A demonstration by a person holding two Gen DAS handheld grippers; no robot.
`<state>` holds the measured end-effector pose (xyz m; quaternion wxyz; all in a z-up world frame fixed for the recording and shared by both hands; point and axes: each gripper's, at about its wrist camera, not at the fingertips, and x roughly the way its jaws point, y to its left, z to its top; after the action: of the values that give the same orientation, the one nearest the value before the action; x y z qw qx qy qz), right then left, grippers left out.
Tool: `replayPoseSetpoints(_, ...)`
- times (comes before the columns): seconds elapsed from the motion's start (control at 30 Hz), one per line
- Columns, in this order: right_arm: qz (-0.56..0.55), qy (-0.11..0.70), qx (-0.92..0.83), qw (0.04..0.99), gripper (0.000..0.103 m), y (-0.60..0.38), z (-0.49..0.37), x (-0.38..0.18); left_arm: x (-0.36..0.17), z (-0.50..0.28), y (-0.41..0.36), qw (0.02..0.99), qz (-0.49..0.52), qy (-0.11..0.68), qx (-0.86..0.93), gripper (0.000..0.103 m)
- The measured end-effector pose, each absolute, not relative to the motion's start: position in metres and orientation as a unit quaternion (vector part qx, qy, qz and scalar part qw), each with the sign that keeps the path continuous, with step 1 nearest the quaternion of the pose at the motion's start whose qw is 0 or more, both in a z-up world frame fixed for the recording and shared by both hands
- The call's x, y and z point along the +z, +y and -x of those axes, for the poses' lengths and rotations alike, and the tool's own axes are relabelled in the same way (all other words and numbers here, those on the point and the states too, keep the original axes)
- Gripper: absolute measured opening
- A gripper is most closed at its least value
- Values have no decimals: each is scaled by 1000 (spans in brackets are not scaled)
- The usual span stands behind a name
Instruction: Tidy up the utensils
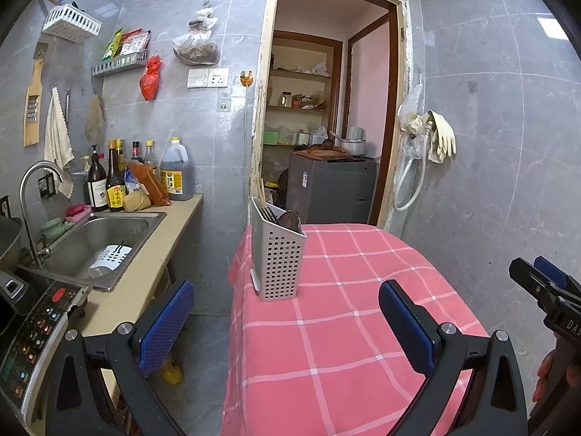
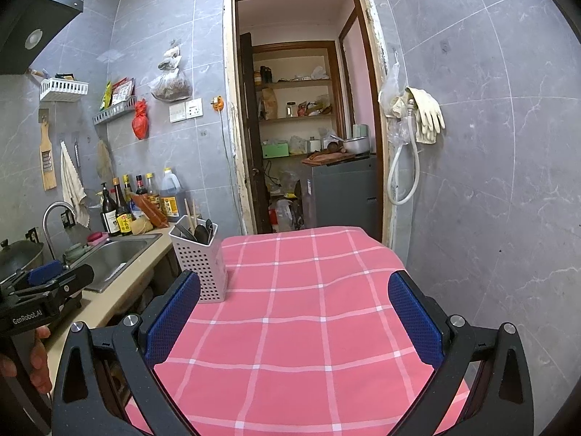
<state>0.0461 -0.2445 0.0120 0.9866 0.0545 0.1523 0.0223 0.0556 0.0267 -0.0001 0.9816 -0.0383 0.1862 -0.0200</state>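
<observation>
In the left wrist view, the left hand-held gripper (image 1: 287, 321) fills the bottom of the frame with its two blue-padded fingers (image 1: 167, 327) spread wide apart, and nothing is between them. It hovers above the desk covered with a pink checked cloth (image 1: 345, 327). Just above the centre of the frame stands the grey perforated plastic utensil holder (image 1: 277, 254), upright on the left far part of the cloth, near its edge. Inside it are dark spoons (image 1: 289, 219) and forks, and light wooden chopsticks (image 1: 261, 187) rise from its back corner. At the left of the frame there is the steel sink (image 1: 105, 243) with a white perforated plastic container (image 1: 110, 256) lying in it.

In the right wrist view, the right hand-held gripper (image 2: 294, 318) is also wide open at the bottom of the frame, and it holds nothing; only the pink cloth shows between its fingers. The utensil holder (image 2: 201, 265) stands left of centre, just beyond the left finger of this gripper in the picture. The left gripper with the person's hand on its handle (image 2: 36, 359) appears at the lower left edge, over the beige counter beside the sink.
</observation>
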Motion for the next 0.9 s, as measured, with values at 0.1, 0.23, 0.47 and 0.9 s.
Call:
replayPoseSetpoints(0.1, -55, 153, 22, 986, 102, -244, -45, 11, 0, -56, 27, 982, 39, 186, -20, 102)
replayPoseSetpoints(0.23, -55, 153, 21, 986, 102, -244, -44, 11, 0, -55, 27, 982, 39, 186, -20, 102)
replayPoseSetpoints(0.47, -57, 153, 24, 986, 102, -242, -42, 9, 0, -55, 27, 981, 40, 187, -20, 102)
replayPoseSetpoints(0.9, -58, 154, 24, 986, 102, -242, -41, 9, -3, -51, 23, 981, 39, 190, -14, 102)
